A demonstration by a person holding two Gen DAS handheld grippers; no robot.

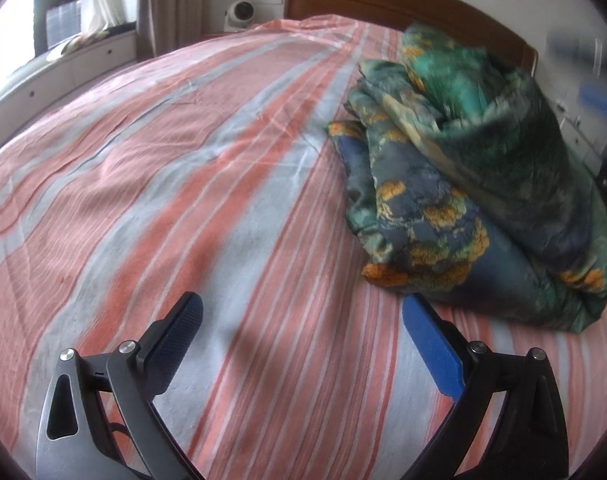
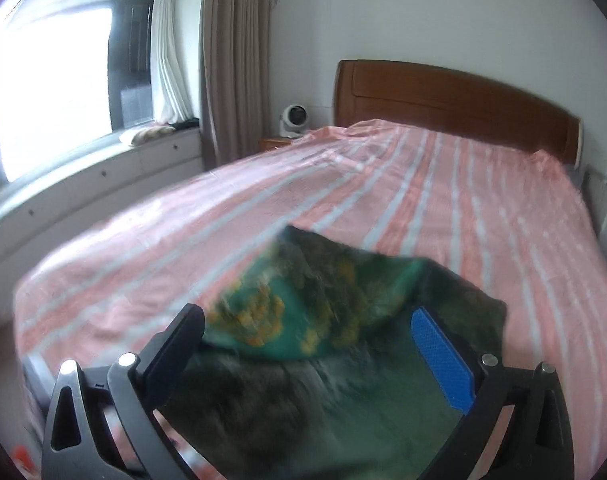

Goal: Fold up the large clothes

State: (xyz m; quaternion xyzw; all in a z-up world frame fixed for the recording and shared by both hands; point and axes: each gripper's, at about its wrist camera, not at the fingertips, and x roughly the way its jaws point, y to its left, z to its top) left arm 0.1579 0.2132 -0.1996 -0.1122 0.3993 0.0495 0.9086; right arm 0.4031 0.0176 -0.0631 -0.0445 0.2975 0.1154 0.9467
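Observation:
A green and blue floral garment (image 1: 479,176) with orange flowers lies bunched in a heap on the right side of the pink-and-grey striped bed (image 1: 183,160). My left gripper (image 1: 303,312) hovers open over bare sheet, just left of the heap's near edge, with nothing between its fingers. In the right wrist view the same garment (image 2: 323,320) fills the space below and ahead of my right gripper (image 2: 307,328), blurred by motion. Its jaws stand wide open above the cloth, and the pads do not press on it.
A wooden headboard (image 2: 455,100) closes the far end of the bed. A small white fan (image 2: 293,118) sits on a bedside stand at the far left corner. A window ledge with drawers (image 2: 103,172) and beige curtains (image 2: 231,60) run along the left wall.

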